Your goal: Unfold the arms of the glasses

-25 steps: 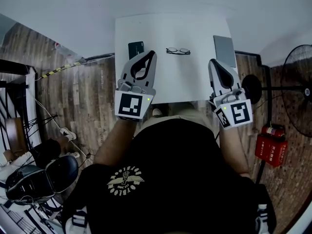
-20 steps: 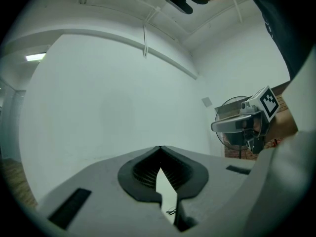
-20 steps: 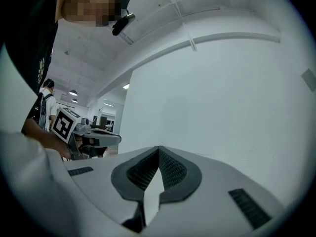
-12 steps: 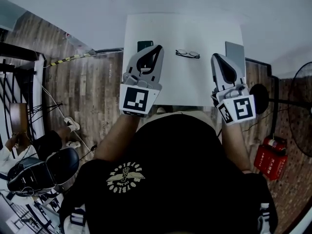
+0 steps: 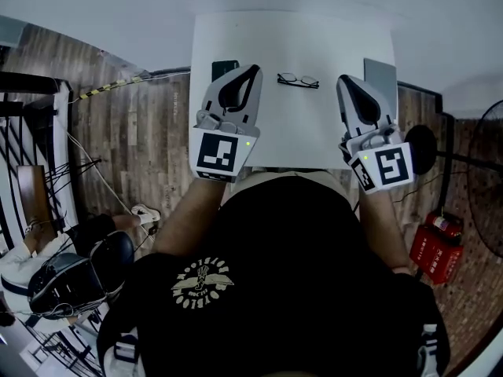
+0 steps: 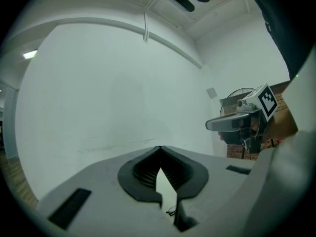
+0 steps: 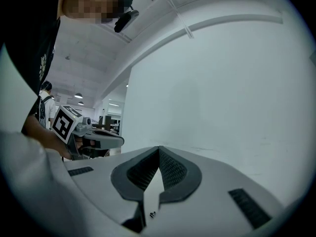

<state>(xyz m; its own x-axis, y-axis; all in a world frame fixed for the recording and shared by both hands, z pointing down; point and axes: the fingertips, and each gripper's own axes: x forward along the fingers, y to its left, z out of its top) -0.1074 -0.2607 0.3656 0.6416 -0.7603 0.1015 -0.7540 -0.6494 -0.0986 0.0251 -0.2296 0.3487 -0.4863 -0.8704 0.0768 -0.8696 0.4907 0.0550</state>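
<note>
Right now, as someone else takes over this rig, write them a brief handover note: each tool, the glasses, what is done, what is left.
Left tool: shut, empty, above the white table.
Right tool: shut, empty.
Dark-framed glasses: lying on the table between the two tools, untouched; arms look folded.
Done: nothing yet.
Left: open a tool, hold the frame, swing out both arms.
</note>
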